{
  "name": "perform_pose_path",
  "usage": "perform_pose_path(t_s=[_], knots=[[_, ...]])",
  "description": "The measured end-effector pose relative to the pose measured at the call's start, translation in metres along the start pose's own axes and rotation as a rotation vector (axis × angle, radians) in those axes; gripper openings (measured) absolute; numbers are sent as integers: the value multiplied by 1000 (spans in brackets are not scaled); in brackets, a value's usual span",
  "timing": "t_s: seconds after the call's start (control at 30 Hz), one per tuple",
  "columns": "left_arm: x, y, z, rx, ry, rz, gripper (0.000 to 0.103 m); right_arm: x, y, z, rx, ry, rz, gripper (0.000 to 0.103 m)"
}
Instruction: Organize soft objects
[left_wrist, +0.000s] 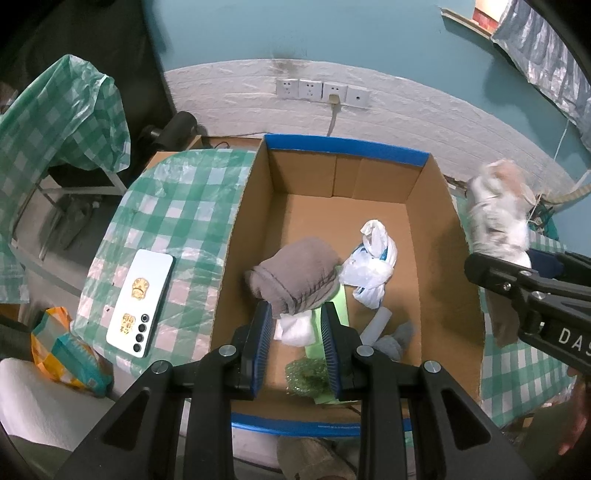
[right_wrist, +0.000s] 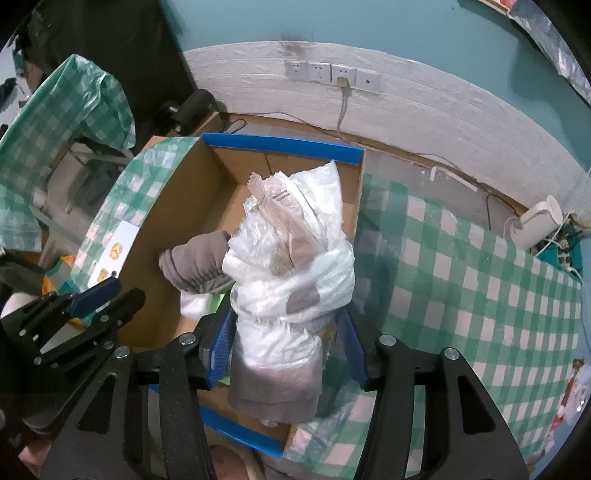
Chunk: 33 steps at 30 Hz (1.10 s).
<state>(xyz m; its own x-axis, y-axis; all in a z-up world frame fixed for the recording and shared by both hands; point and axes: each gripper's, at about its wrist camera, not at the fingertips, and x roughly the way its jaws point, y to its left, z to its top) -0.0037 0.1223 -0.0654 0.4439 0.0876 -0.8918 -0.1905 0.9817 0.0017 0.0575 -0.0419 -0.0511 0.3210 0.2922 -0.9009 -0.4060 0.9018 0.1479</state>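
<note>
A cardboard box (left_wrist: 439, 236) with blue-taped rims stands on the checkered table. Inside lie a grey-brown rolled cloth (left_wrist: 295, 277), a knotted white plastic bag (left_wrist: 373, 266), a white soft piece, a green sheet, a grey cloth and green bubble wrap. My left gripper (left_wrist: 297, 332) hangs open over the box's near end, just below the rolled cloth. My right gripper (right_wrist: 284, 339) is shut on a clear plastic bundle wrapped around grey cloth (right_wrist: 291, 266), held above the box's right side (right_wrist: 356, 206). That bundle also shows blurred in the left wrist view (left_wrist: 498, 214).
A white phone (left_wrist: 142, 301) lies on the green checkered tablecloth left of the box. Wall sockets (left_wrist: 321, 90) with a plugged cable are behind. A cloth-draped chair (left_wrist: 62, 122) stands far left. A white device (right_wrist: 539, 221) sits at the table's far right.
</note>
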Motion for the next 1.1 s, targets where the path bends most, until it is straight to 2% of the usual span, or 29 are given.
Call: perform_pose_path(t_s=[0.07,0.1,0.17,0.33,0.47,0.67,0.8,1.1], knots=[[0,0,0,0,2,0,34,-2,-2,0,3,-9,-7,62],[0,0,0,-2,2,-1,40,-3,-2,0,3,-16,-7,63],[-2,-1,0,-3,-5,-3,47,-6,-3,0,0,-32,-6,63],[-6,-7,0,15,-22,1,58,-12,-10,-1,21,-44,-8,64],[-9,-12,-1,29,-28,-7,61,-17,-17,-5,39,-49,-12,64],[-21,-24,-2,66,-74,30,77,-27,-26,-9,58,-54,-22,64],[-29,-32,-2,78,-92,-19,79,-34,-35,-14,72,-66,-31,64],[-48,-49,2,71,-163,-57,85,-59,-59,-22,113,-113,-54,64]])
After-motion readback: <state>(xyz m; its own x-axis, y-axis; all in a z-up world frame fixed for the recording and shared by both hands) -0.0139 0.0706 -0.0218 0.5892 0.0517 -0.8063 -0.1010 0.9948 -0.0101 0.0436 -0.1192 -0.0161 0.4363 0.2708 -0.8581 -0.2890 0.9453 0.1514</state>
